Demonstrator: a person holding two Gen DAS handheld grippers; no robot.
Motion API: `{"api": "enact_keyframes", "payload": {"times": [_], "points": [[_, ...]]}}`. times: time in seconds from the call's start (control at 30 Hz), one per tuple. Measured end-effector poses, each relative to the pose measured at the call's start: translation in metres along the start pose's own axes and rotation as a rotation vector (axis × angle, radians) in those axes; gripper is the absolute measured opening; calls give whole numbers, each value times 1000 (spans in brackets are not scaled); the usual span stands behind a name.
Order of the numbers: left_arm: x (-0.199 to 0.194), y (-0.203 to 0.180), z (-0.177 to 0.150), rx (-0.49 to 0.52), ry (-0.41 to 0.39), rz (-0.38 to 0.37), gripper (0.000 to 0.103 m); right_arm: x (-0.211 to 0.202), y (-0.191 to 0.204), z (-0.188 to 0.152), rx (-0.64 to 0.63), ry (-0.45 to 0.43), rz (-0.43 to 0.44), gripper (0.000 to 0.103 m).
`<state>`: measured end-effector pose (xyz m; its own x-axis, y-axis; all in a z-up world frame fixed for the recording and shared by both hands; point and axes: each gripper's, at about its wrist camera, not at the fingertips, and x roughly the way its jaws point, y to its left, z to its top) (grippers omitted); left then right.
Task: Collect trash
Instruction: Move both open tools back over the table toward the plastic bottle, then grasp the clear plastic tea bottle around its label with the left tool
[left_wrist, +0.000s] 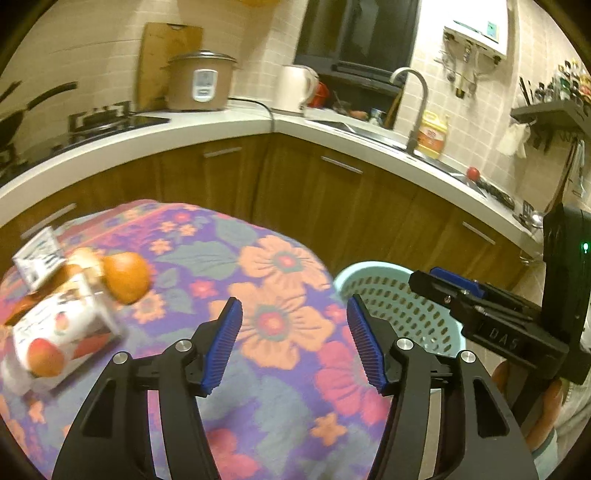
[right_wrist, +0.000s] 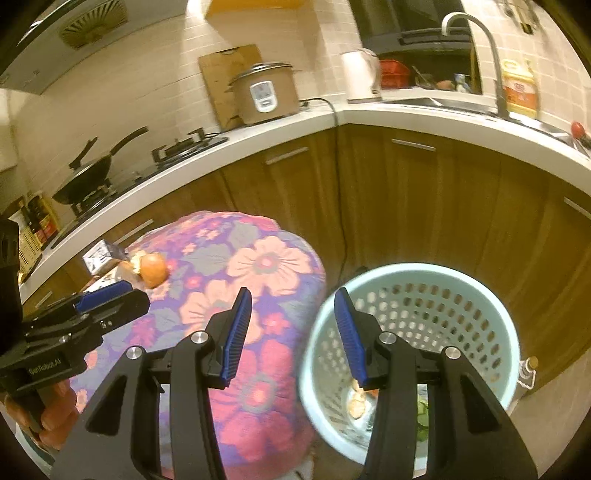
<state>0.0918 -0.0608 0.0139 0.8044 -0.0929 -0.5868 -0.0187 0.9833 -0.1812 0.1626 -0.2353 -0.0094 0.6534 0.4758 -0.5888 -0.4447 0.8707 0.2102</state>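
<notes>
Your floral-clothed table (left_wrist: 280, 266) stands just beside the pale blue basket (right_wrist: 406, 280). Left gripper (left_wrist: 294, 343) and right gripper (right_wrist: 293, 332) both gape wide, empty. Reach left from the basket for the carton (left_wrist: 62, 332) and orange peel (left_wrist: 125, 277), gripping squarely. Blur obscures the carton's print; the basket's contents are partly hidden.

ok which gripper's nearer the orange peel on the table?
Left. The left gripper hangs open over the floral cloth just right of the orange peel; the right gripper, also open, sits by the bin.
</notes>
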Motion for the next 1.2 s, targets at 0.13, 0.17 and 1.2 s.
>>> {"api": "enact_keyframes", "payload": {"times": [0.13, 0.17, 1.2], "points": [[-22, 26, -8, -19, -24, 46, 62, 5, 28, 3, -43, 1, 29, 49], [-29, 35, -11, -29, -31, 62, 63, 7, 37, 4, -55, 3, 40, 50], [-68, 226, -59, -44, 122, 98, 74, 113, 187, 3, -221, 158, 201, 57]]}}
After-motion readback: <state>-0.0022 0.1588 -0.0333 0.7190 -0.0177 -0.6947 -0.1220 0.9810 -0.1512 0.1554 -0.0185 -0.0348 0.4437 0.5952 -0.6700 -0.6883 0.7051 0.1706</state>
